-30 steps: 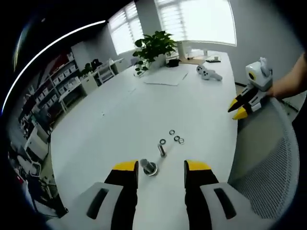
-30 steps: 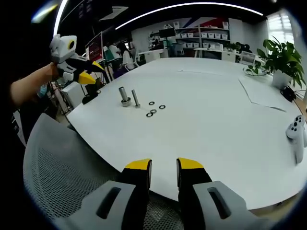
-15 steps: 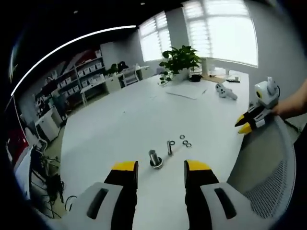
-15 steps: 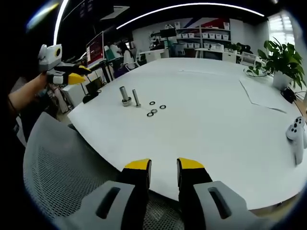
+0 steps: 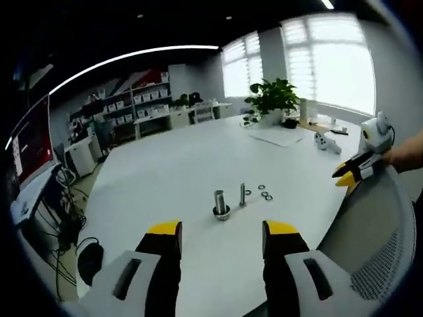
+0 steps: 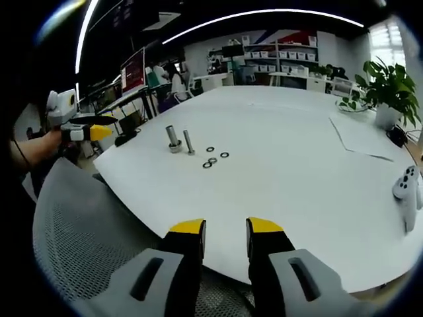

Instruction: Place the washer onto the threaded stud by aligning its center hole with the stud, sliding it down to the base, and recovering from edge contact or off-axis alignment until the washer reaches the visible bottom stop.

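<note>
Both tools, left tool (image 5: pixel 221 232) and right tool (image 6: pixel 225 230), hang spread and empty. Approach step: next, pick one washer (image 6: pixel 207 164) beside the threaded stud (image 6: pixel 188 141) near the desk (image 6: pixel 297 172) edge.

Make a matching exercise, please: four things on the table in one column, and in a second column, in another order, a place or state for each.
Things:
1. thick stud
2. washers
3. plant
4. controller

Places or states:
A. lying flat beside the thin stud
B. upright, nearest the left tongs
C. white, at the table's near right edge in the right gripper view
D. at the far edge, by the paper

Pairs: 1-B, 2-A, 3-D, 4-C
</note>
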